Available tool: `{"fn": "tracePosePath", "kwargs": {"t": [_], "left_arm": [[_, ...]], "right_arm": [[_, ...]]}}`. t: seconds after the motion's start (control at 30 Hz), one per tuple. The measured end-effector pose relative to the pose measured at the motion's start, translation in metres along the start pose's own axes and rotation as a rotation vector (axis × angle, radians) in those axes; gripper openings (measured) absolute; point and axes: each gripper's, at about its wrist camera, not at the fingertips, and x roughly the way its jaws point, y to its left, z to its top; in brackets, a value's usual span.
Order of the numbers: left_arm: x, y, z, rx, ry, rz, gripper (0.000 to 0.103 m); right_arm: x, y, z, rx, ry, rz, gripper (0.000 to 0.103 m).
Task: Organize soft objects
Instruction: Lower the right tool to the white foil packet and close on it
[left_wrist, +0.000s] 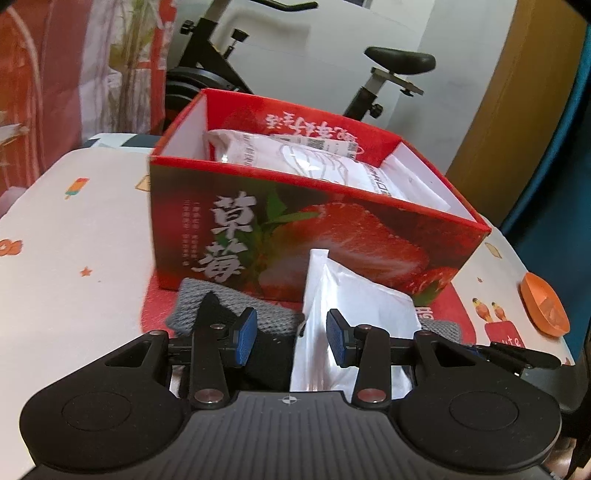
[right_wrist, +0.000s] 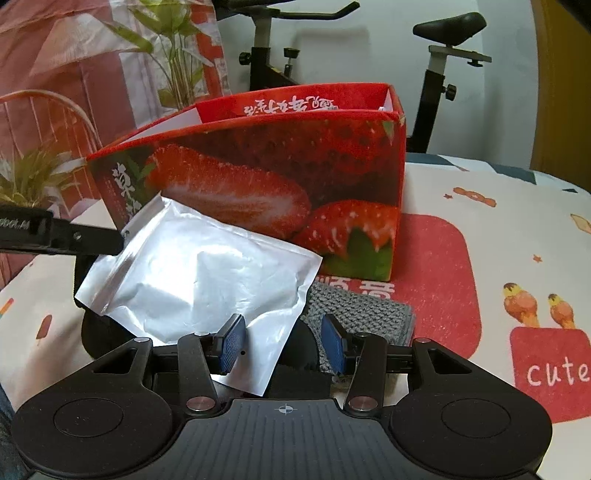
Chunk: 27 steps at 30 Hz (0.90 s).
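**Both grippers part-open at a silver pouch before the strawberry box**

Left wrist view shows the left gripper (left_wrist: 291, 338) low in the frame, its blue-padded jaws standing partly apart with nothing pressed between them. A crinkled silver foil pouch (left_wrist: 347, 306) stands tilted just past the right pad, leaning against the front wall of the open red cardboard box printed with strawberries (left_wrist: 295, 236) at frame centre. Inside that box lie white printed packets (left_wrist: 295, 155). A grey knitted cloth (left_wrist: 258, 310) lies flat under the pouch, with a black soft item (left_wrist: 266, 354) beneath the jaws.

From the right wrist view, the right gripper (right_wrist: 283, 343) sits at lower centre, jaws likewise partly apart; the pouch's lower corner falls between the pads, though neither pad visibly presses it. All rests on a white patterned tablecloth (right_wrist: 517, 221). At the left edge of this frame the other gripper's black finger (right_wrist: 74, 236) reaches the pouch's upper corner.
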Motion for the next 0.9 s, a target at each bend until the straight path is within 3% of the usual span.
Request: {"fn": "tracePosePath", "kwargs": {"t": [0.23, 0.3, 0.43, 0.9], "left_arm": [[0.017, -0.011, 0.003, 0.023, 0.030, -0.031, 0.042], [0.017, -0.013, -0.001, 0.026, 0.023, -0.043, 0.027], [0.017, -0.013, -0.010, 0.013, 0.040, -0.113, 0.027], [0.021, -0.009, -0.033, 0.011, 0.004, -0.125, 0.029]], "right_arm": [[-0.001, -0.002, -0.004, -0.010, -0.011, 0.010, 0.044], [-0.001, -0.002, -0.005, -0.010, -0.014, 0.012, 0.044], [0.000, -0.003, -0.005, -0.008, -0.013, 0.014, 0.044], [0.001, -0.018, 0.015, 0.086, -0.009, 0.096, 0.045]]}}
